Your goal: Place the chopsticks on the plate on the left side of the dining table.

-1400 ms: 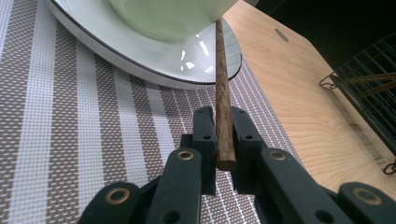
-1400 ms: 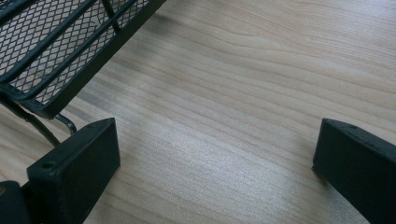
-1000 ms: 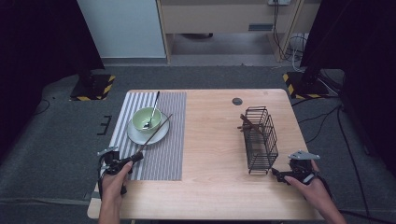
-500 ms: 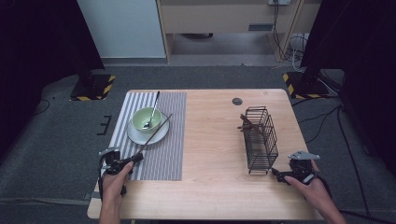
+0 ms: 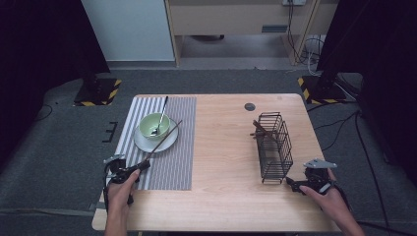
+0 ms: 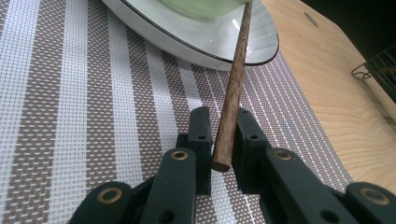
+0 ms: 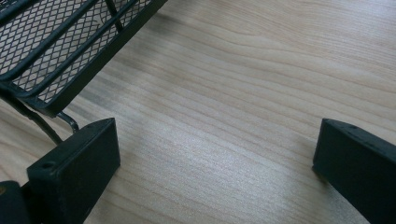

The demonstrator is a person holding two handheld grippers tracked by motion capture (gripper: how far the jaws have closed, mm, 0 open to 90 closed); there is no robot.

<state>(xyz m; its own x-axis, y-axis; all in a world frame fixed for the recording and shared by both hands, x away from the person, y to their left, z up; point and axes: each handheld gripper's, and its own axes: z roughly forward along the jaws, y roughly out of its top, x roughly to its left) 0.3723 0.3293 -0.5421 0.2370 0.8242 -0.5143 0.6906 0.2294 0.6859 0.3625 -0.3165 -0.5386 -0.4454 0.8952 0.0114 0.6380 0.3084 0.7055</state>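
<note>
Left claw [image 6: 219, 140] sat low over the striped placemat [image 6: 70, 116] near the desk's front left corner, its two black jaws close together with the near end of a brown wooden chopstick [image 6: 233, 93] between them. In the left gripper view the pads stood just beside the stick on both sides, with a thin gap showing on at least one side, so the hold looked loose rather than clenched; those jaws had just been easing apart a little with the stick between them. From there the chopstick ran up and away, its far part resting across the rim of a white plate [image 6: 261, 44] that carried a pale green bowl [image 5: 154, 125]. A metal spoon [image 5: 160, 118] lay in that bowl, its handle pointing toward the far edge of the mat.

In the high view the person's left hand [image 5: 120, 189] gripped that claw at the mat's near left edge. The right claw [image 5: 294, 185] rested on the bare wooden desk [image 5: 221, 147] at the front right, jaws spread wide with nothing between them. Just beside its left jaw in the right gripper view stood the corner of a black wire rack [image 7: 60, 60], and the high view showed another brown stick [image 5: 263, 132] leaning in that rack's far end.
</note>
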